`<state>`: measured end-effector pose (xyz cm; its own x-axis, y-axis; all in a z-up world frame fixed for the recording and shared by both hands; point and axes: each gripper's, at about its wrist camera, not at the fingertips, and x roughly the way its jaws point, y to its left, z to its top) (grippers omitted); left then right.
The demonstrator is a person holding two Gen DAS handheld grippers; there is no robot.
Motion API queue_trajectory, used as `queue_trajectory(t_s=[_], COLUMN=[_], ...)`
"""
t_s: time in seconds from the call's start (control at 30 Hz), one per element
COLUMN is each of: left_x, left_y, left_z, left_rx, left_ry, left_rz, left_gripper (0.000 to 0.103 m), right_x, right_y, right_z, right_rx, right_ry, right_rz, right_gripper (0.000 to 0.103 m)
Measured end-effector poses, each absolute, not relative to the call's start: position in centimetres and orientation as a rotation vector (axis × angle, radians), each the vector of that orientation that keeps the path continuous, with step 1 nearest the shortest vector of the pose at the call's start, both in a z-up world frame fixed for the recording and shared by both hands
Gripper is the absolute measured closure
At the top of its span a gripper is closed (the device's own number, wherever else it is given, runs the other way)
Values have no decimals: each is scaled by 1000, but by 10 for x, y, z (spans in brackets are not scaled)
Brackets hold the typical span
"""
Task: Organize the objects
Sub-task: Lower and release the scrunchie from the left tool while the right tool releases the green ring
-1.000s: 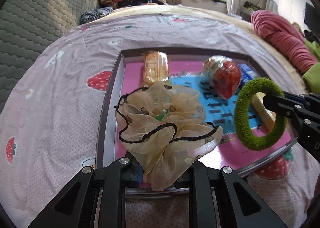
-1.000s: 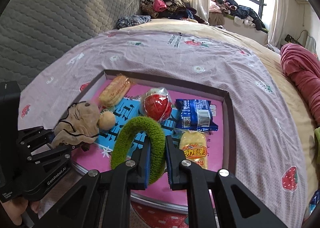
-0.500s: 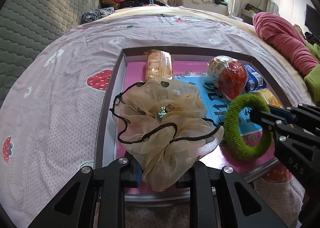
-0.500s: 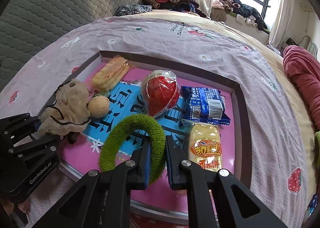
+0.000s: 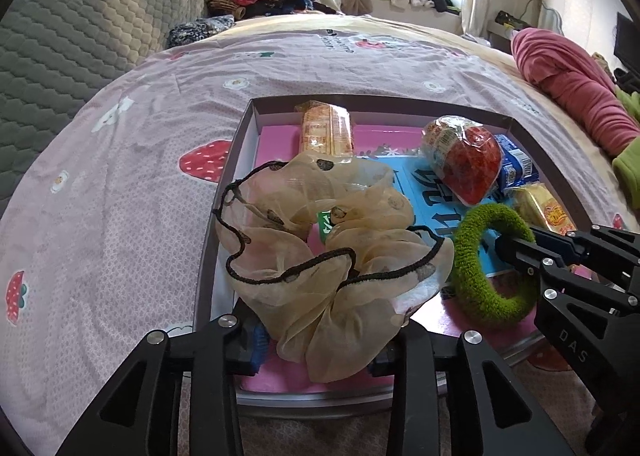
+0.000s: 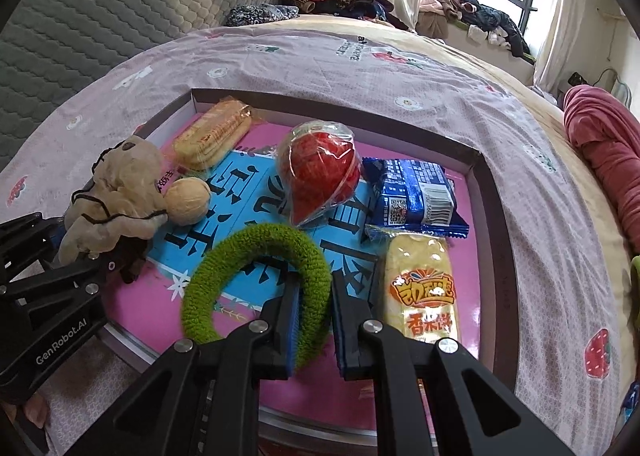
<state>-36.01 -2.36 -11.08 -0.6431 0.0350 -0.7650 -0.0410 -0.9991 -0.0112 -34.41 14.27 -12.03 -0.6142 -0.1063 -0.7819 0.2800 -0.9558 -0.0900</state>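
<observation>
Scrunchie [image 5: 332,252] of beige gauze with black trim lies bunched just ahead of the left tool [image 5: 320,352], between its fingers, over the near left corner of the tray [image 5: 224,191]. That tool's jaws are opening, and the cloth still hangs between them; whether the pads still press on it is hard to say, since the cloth hides them. Its frills spread wider across the tool than along it.

Just right of it, the green hair ring [image 6: 256,292] stands tilted on edge, its far arc leaning away from the right tool [image 6: 314,324], which is closed tight on the ring's near side. Both tools point steeply down at the tray on the bed [image 6: 360,55].

The right wrist view shows what the left does not: a small round beige ball [image 6: 188,201] just beside the scrunchie, the whole blue packet [image 6: 416,197], and the yellow biscuit packet [image 6: 422,288] lying lengthwise just right of the right tool. Ahead sit a red wrapped snack [image 6: 320,171] and a cracker pack [image 6: 212,133], the latter slanting towards the far left corner. The left wrist view alone shows the scrunchie's open frills and dark dots.
</observation>
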Motion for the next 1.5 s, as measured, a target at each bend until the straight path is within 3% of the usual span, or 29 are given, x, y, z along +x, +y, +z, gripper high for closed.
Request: queue_trajectory(t_s=[0.03, 0.13, 0.23, 0.3, 0.47, 0.57, 0.9, 1.07, 1.13, 1.2, 1.5], left_x=[-360, -360, -358, -355, -350, -350, -343, -338, -336, -334, -321], left_y=[-24, -25, -27, -28, -29, -31, -32, -34, -34, -35, -35], left_z=[-111, -111, -109, -105, -97, -96, -87, -79, -76, -72, -54], left_rx=[-1310, -1316, -1307, -1281, -1241, -1236, -1207, -1200, -1193, -1182, -1150], left_ry=[12, 14, 4, -17, -20, -30, -38, -57, -59, -67, -80], left_rz=[2811, 2818, 2823, 2825, 2845, 2855, 2874, 2880, 2882, 2891, 2907], left_gripper=[57, 54, 47, 43, 38, 29, 20, 16, 5, 1, 1], right_x=[-344, -343, -342, -339, -334, -333, -327, -321, -317, -312, -292], right_y=[143, 146, 148, 152, 160, 162, 173, 179, 182, 185, 185], right_z=[-120, -120, -119, -116, -108, -108, -92, -83, -79, -74, -55], right_rx=[1250, 1245, 1231, 1201, 1150, 1148, 1109, 1097, 1095, 1085, 1056], right_ry=[308, 303, 291, 265, 217, 205, 150, 134, 116, 105, 125], right_rz=[-2628, -2638, -2651, -2672, -2704, -2710, -2751, -2770, -2778, -2779, -2788], right_gripper=[89, 86, 77, 64, 53, 46, 26, 23, 21, 19, 18])
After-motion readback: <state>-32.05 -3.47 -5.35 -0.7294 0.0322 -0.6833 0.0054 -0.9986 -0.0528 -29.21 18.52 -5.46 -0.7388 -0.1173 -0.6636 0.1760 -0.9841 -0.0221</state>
